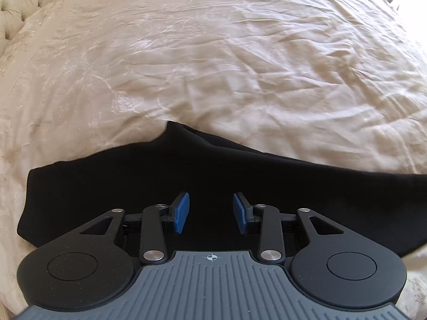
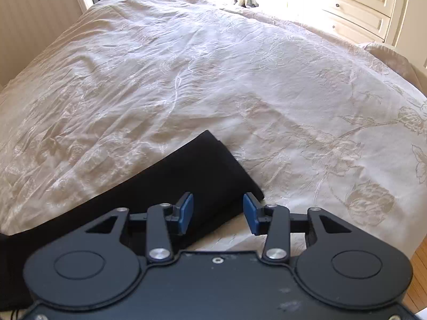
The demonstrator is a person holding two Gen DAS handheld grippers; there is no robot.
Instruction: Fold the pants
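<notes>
Black fabric of the pants (image 1: 186,176) fills the space under and between the fingers of the left gripper (image 1: 210,212), which stand apart and hold nothing. The cloth extends past both pads (image 1: 182,212) to either side. At the right gripper (image 2: 218,213), fingers also apart and empty, the leg end of the pants (image 2: 202,170) lies between and ahead of the fingers. Beyond the fingertips in both views spreads the wrinkled cream bedspread (image 2: 186,80).

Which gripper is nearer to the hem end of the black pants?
Right. The right gripper is open at the hem end of the black pants. The left gripper is open over a wider part, no hem visible there.
</notes>
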